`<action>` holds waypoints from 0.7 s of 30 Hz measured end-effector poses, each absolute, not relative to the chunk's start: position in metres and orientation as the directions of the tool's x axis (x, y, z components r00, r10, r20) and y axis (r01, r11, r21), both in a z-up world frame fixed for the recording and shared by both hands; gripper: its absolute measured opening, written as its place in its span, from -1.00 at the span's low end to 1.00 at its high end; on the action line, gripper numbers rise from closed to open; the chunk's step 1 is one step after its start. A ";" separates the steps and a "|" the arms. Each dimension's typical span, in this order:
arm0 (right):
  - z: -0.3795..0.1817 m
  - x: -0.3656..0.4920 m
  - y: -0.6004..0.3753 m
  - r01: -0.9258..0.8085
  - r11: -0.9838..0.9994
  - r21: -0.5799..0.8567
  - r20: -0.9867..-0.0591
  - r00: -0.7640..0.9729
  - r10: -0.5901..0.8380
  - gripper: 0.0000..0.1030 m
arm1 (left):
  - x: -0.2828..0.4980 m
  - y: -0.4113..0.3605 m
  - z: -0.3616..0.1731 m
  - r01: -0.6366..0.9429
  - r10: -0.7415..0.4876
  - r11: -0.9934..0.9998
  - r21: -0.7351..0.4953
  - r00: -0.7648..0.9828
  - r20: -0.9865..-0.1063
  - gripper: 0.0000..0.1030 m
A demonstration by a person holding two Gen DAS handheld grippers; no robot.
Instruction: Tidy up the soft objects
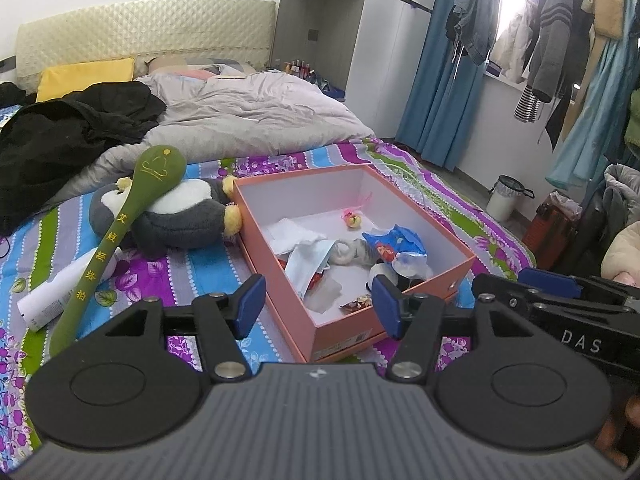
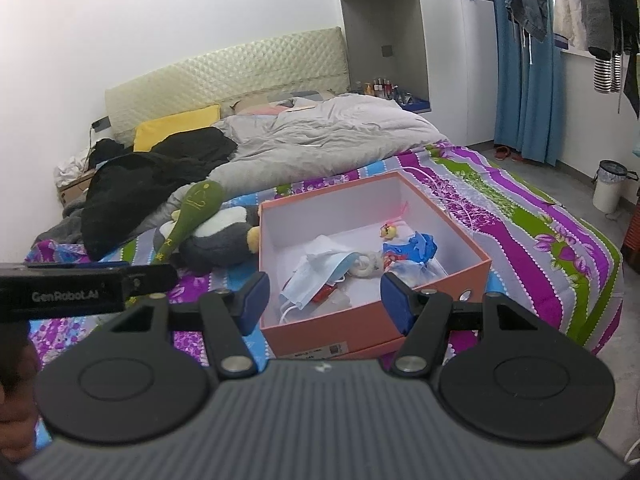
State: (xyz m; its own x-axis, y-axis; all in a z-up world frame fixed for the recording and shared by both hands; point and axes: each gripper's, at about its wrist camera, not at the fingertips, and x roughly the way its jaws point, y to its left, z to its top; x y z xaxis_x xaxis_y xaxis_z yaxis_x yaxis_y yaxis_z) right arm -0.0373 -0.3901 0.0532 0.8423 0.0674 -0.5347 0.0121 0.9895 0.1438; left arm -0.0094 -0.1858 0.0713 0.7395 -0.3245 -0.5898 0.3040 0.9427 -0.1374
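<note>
My left tool [image 1: 318, 306] spread wide, holding nothing, hovering above near edge of pink box [image 1: 404, 322] on bed [image 1: 460, 200]. My right tool [image 2: 324, 302] also wide, empty, over same box [image 2: 460, 276] near edge. Inside box, just ahead of both tools: face mask [image 1: 310, 260], blue crumpled wrapper [image 1: 400, 242], small yellow plush charm [image 1: 352, 220]. Plush penguin [image 1: 180, 216] ahead-left of left tool, touching box's left wall. Green padded mallet [image 1: 120, 232] lying across penguin. White tube [image 1: 60, 292] left of left tool, under mallet handle.
</note>
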 end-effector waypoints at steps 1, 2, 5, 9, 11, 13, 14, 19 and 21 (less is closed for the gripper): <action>0.052 -0.038 -0.390 0.012 0.990 0.141 -0.535 0.842 0.066 0.24 | -0.009 -0.186 0.071 0.304 -0.325 0.943 -0.137 0.739 -0.590 0.25; 0.052 -0.038 -0.390 0.013 0.990 0.139 -0.538 0.841 0.065 0.24 | -0.009 -0.186 0.071 0.303 -0.325 0.943 -0.139 0.740 -0.589 0.26; 0.051 -0.037 -0.388 0.010 0.990 0.144 -0.537 0.840 0.070 0.24 | -0.009 -0.186 0.071 0.302 -0.323 0.943 -0.137 0.741 -0.589 0.30; 0.051 -0.035 -0.391 0.010 0.987 0.158 -0.540 0.838 0.078 0.32 | -0.009 -0.186 0.069 0.306 -0.323 0.943 -0.134 0.736 -0.595 0.44; 0.051 -0.034 -0.394 0.012 0.987 0.163 -0.539 0.839 0.079 0.87 | -0.009 -0.185 0.070 0.306 -0.323 0.943 -0.135 0.733 -0.599 0.74; 0.052 -0.036 -0.396 0.024 0.988 0.152 -0.527 0.848 0.060 1.00 | -0.008 -0.183 0.069 0.297 -0.319 0.945 -0.139 0.738 -0.595 0.87; 0.053 -0.035 -0.395 0.032 0.990 0.137 -0.529 0.847 0.045 1.00 | -0.009 -0.182 0.070 0.296 -0.320 0.945 -0.139 0.742 -0.589 0.89; 0.050 -0.035 -0.396 0.030 0.990 0.138 -0.539 0.841 0.050 1.00 | -0.007 -0.181 0.070 0.297 -0.313 0.946 -0.129 0.737 -0.599 0.95; 0.049 -0.034 -0.396 0.033 0.990 0.136 -0.540 0.841 0.046 1.00 | -0.008 -0.181 0.071 0.297 -0.307 0.947 -0.120 0.741 -0.597 0.96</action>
State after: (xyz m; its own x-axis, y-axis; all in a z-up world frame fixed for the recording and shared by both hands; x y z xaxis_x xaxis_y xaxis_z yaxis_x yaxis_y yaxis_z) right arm -0.0345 -0.3960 0.0489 0.8405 0.0463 -0.5398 0.0330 0.9901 0.1363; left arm -0.0078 -0.1815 0.0707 0.7408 -0.3074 -0.5973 0.2966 0.9475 -0.1198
